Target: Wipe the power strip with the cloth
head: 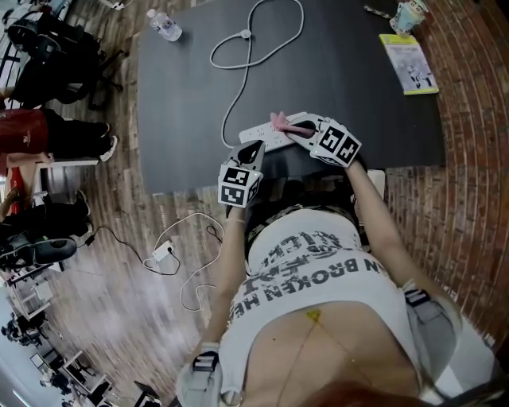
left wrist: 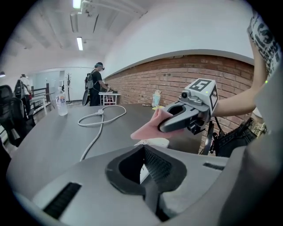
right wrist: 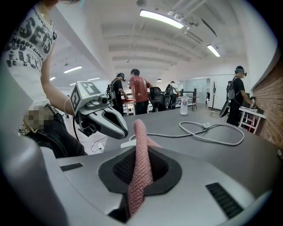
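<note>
A white power strip [head: 262, 135] lies at the near edge of the dark table [head: 191, 103], and its white cable [head: 254, 40] loops toward the far side. My right gripper [head: 298, 131] is shut on a pink cloth [head: 279, 121] just over the strip's right end. In the right gripper view the cloth [right wrist: 141, 145] stands up between the jaws of that gripper [right wrist: 140, 172]. My left gripper [head: 250, 155] hovers at the strip's near left side. Its jaws are shut with nothing between them in the left gripper view [left wrist: 146, 172], where the strip [left wrist: 155, 142] shows just beyond them.
A water bottle [head: 165, 25] stands at the table's far left. A cup [head: 409, 14] and a yellow-green booklet [head: 408, 63] are at the far right. Office chairs [head: 48, 56] stand to the left, a cabled adapter [head: 163, 253] lies on the floor, and people [right wrist: 139, 95] stand in the background.
</note>
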